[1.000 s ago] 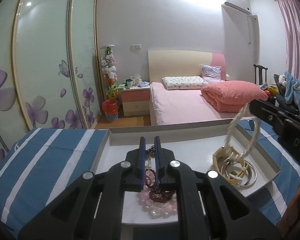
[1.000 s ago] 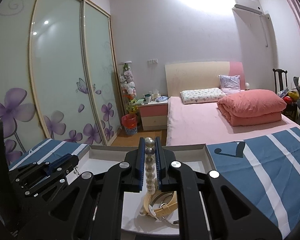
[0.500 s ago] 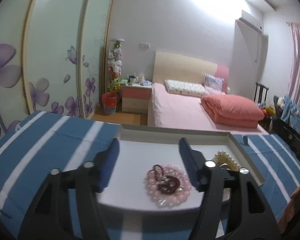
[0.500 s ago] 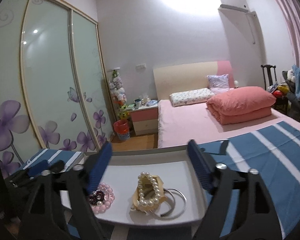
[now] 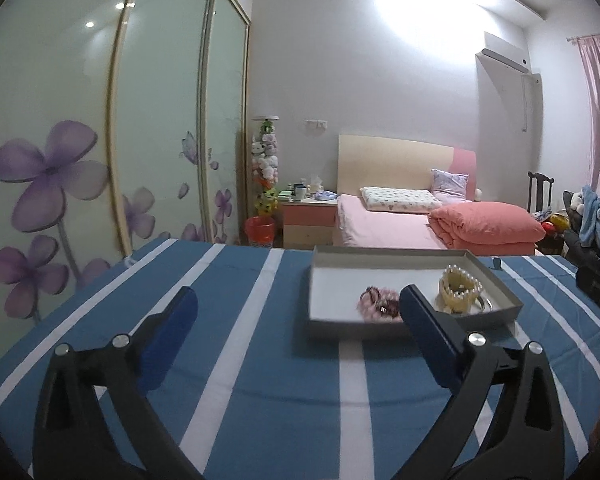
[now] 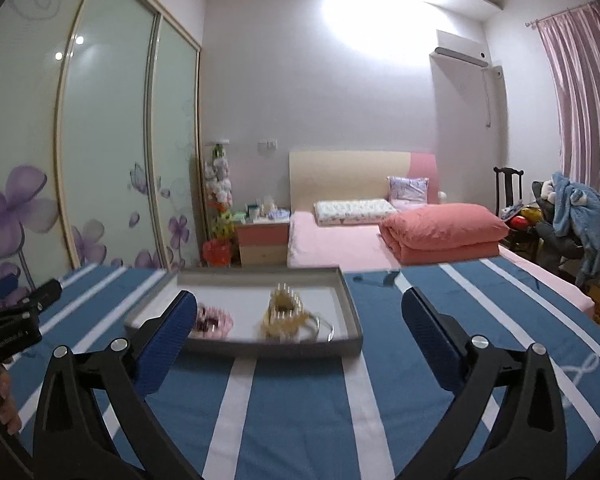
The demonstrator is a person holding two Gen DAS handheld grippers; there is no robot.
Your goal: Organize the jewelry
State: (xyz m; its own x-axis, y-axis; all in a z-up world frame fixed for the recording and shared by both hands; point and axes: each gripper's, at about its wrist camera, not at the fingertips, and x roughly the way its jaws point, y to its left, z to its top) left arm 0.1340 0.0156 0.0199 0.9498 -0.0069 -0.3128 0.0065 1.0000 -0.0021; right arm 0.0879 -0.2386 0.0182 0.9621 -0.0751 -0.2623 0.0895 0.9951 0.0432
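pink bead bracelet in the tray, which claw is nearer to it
Left, narrowly. The left claw is opening, empty, with the pink bead bracelet by its right finger. The right claw, also opening and empty, has the bracelet past its left finger, slightly farther.

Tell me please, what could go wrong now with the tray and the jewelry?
1. The pearl bracelet is heaped on the silver bangles, so they may tangle or come up together when one is picked.
2. The dark beads lie on the pink bracelet; a pinch could grab both.
3. The tray is shallow and sits on loose cloth; a nudge might slide it.
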